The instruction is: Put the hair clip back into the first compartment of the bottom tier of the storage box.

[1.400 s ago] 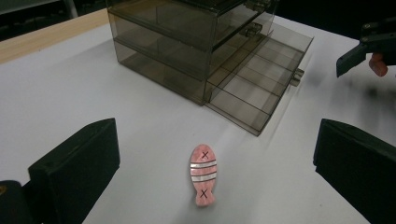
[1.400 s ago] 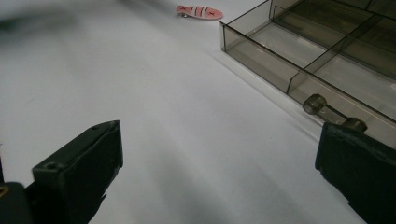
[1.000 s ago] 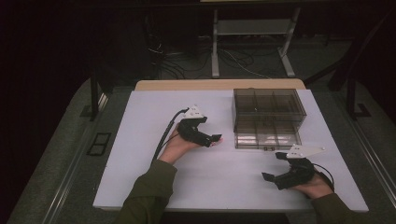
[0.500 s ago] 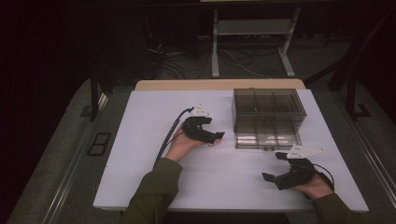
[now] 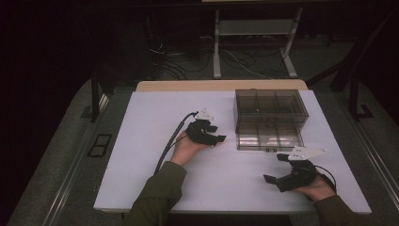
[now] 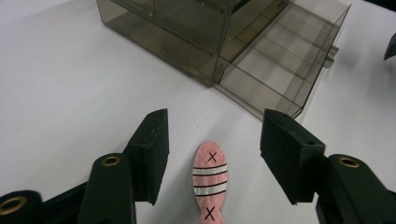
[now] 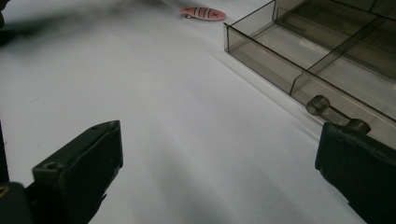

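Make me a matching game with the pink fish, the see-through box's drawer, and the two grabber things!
Things:
1. pink fish
2. drawer of the clear box
3. left gripper
4. right gripper

States:
A. pulled out, compartments bare
B. open, near the drawer's two knobs
C. lying flat on the white table, striped, with two black crosses
D. open, jaws on either side of the fish, not touching it

Pairs: 1-C, 2-A, 3-D, 4-B

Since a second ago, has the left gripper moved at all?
Yes. In the high view the left gripper has shifted right and a little forward, closing on the smoky drawer box; its open jaws now straddle the pink fish lure.
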`<state>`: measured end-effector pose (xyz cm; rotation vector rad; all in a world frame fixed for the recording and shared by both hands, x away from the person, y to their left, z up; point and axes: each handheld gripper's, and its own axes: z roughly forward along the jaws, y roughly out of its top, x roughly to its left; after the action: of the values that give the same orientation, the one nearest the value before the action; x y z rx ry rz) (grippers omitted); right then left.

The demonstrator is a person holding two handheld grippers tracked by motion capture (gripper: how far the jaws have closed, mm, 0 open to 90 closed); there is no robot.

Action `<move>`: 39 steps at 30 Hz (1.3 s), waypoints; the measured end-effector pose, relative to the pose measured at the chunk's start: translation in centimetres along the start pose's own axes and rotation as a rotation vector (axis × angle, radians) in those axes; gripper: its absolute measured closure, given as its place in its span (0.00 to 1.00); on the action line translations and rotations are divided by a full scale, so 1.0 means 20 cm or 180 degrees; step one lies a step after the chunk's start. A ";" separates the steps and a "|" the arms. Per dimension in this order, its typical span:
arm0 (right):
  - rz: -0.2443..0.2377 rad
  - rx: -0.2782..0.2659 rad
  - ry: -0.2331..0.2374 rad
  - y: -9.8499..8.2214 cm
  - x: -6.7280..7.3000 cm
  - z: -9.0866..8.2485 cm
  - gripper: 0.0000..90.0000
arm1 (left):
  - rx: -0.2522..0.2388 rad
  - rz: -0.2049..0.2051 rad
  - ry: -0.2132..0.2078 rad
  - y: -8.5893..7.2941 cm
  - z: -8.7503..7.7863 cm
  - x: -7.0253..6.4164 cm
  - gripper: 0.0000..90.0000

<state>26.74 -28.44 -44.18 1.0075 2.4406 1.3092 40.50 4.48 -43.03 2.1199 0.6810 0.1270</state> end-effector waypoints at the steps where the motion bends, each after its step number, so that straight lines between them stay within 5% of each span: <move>1: -0.0004 0.0004 0.0003 0.00 0.00 0.00 0.00 | 0.0009 -0.0013 -0.0007 0.00 0.00 0.00 0.49; 16: -0.0018 0.0018 -0.0005 0.00 0.00 0.00 0.00 | 0.0252 -0.0004 -0.0004 -0.03 0.05 0.01 0.61; 39: -0.0021 0.0033 -0.0009 0.00 0.01 0.00 0.00 | 0.0384 0.0029 0.0079 -0.05 0.09 -0.01 0.70</move>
<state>26.68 -28.30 -44.20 1.0021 2.4489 1.2936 40.36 3.59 -44.85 2.2404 0.7093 0.1199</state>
